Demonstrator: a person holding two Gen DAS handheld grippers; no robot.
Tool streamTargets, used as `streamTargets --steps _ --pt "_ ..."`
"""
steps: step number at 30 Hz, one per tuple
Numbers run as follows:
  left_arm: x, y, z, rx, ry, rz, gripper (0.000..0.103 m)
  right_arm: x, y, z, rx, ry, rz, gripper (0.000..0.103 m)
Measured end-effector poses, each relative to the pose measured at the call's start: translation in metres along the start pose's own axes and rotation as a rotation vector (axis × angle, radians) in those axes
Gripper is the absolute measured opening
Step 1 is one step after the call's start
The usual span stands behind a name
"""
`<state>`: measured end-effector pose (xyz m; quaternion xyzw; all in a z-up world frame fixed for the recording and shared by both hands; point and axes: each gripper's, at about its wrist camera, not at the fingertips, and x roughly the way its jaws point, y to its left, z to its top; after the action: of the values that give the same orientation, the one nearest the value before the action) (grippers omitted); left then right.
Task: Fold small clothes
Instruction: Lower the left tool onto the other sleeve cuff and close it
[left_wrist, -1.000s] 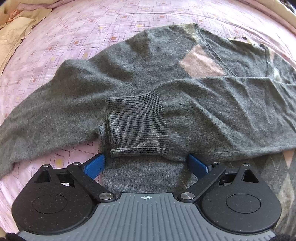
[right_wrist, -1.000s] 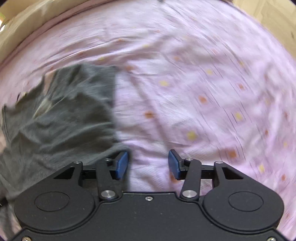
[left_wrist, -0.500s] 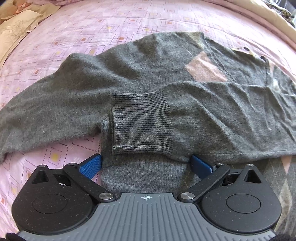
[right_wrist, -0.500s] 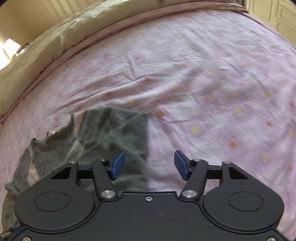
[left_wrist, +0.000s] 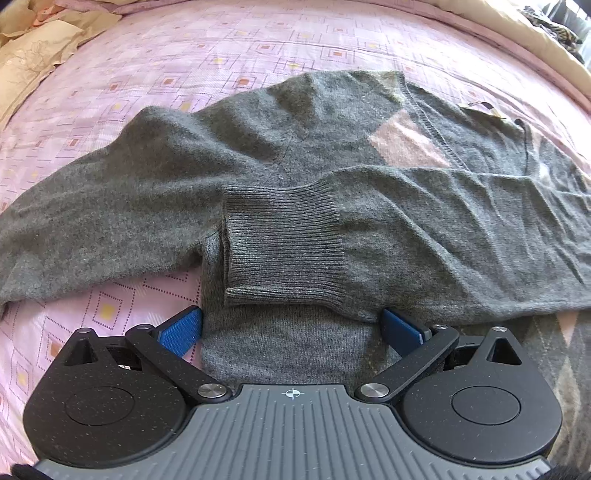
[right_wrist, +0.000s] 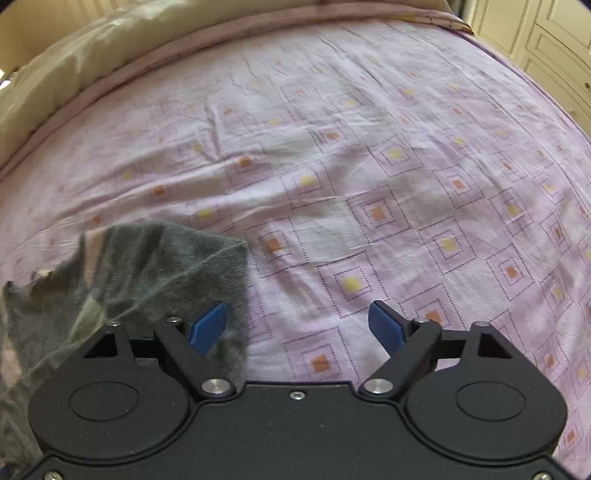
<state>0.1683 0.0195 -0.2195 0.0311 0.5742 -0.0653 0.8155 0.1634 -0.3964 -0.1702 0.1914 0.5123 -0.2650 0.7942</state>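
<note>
Grey knit sweater spread flat on the bed, soft and fuzzy, with a pale pink diamond patch near the neckline. One sleeve lies folded across the body, its ribbed cuff sitting in tight vertical ridges. The other sleeve trails off the left of the left wrist view, its end cut off by the frame.

Left hand-held gripper hangs with its jaws spread wide, blue textured pads either side of the sweater's lower body, nothing pinched between them. Whether the pads touch the knit, I can't tell.

Right hand-held gripper is also spread wide and empty, over the bedsheet, a lilac cotton printed with dotted squares and orange and yellow centres, lightly creased. A corner of the sweater shows at the lower left there, blurred, partly hidden behind the gripper body.

Plenty of bare sheet to the right of that corner. A beige cover bunches along the far edge; cream cupboard doors stand beyond the bed.
</note>
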Motion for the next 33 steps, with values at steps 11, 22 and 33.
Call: streamTargets --steps 11,22,33 --pt "-0.051 0.089 -0.03 -0.259 -0.096 0.018 0.101 -0.074 0.052 -0.068 -0.197 -0.036 0.202 0.102" --pt "-0.079 0.261 -0.084 -0.652 -0.147 0.174 0.101 -0.104 0.118 -0.133 -0.29 0.012 0.289 0.102" --pt "-0.07 0.37 -0.098 -0.898 -0.224 0.19 0.101 -0.121 0.178 -0.157 -0.345 0.038 0.309 0.102"
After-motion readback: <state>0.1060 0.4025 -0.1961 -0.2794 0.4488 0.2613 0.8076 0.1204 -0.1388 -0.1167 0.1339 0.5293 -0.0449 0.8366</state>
